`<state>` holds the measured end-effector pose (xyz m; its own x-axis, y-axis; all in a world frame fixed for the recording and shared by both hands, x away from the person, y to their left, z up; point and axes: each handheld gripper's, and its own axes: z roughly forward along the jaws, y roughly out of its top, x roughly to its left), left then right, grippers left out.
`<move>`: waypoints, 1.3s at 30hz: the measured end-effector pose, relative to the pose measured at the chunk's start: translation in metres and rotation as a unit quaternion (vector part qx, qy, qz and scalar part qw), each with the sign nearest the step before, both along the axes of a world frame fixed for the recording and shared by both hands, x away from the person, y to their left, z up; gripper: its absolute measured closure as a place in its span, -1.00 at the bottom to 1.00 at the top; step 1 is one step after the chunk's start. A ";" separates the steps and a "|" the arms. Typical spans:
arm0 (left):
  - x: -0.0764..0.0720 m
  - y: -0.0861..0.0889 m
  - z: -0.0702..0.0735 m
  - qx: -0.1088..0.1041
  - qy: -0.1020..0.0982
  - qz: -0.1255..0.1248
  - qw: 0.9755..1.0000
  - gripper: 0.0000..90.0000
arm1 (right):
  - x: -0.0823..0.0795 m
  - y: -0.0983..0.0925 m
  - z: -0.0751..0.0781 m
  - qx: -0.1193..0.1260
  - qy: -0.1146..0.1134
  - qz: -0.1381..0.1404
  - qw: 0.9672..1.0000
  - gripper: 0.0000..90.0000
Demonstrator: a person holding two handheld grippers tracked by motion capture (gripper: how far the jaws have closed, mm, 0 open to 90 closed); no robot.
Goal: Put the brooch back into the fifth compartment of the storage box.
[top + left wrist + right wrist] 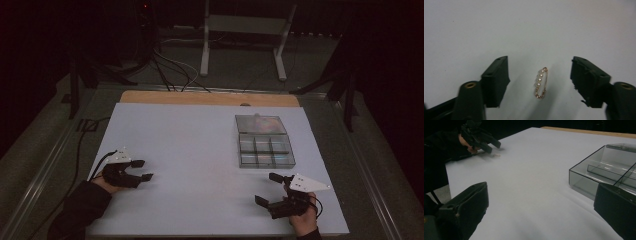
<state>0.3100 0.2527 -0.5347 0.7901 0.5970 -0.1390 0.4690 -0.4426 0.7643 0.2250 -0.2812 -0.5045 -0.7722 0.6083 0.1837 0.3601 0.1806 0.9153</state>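
Between the black jaws of our left gripper (540, 80) lies a small gold pin (541, 82) set with a row of pearls, flat on the white table sheet (529, 27), its length running roughly along the jaws rather than across them. Both jaws stand wide apart, one on either side of the pin, touching neither it nor each other, so nothing is held yet. From the high view we see that gripper (143, 170) low at the near left of the sheet, well apart from the clear compartment box (265, 150), which sits toward the far right with its lid folded back behind it. Our right gripper (269, 188) rests near the front right edge, just short of the box, its jaws also spread wide and empty; in the right gripper view the box's near wall (584, 182) shows close by and its cells look empty, as far as we can tell. We judge the step in hand to be the pick-up of the pin, lined up but not begun. What comes next, we think, calls for lowering the left jaws to the sheet and closing gently on the thin wire, since so slight and flat a thing could easily slip out or skid aside.
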 end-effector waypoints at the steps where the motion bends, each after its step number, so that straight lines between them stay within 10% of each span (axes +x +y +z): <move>1: 0.000 0.000 -0.001 0.000 0.002 -0.002 1.000 -0.16 | 0.000 0.000 0.000 0.000 0.000 0.000 1.000 -1.00; 21: 0.001 -0.009 -0.005 0.057 -0.020 -0.047 0.997 0.74 | 0.000 0.000 0.000 0.002 0.002 0.003 1.000 -1.00; 39: 0.003 -0.011 0.000 0.058 -0.010 -0.054 0.997 0.94 | 0.000 0.000 0.000 0.001 0.001 0.001 1.000 -1.00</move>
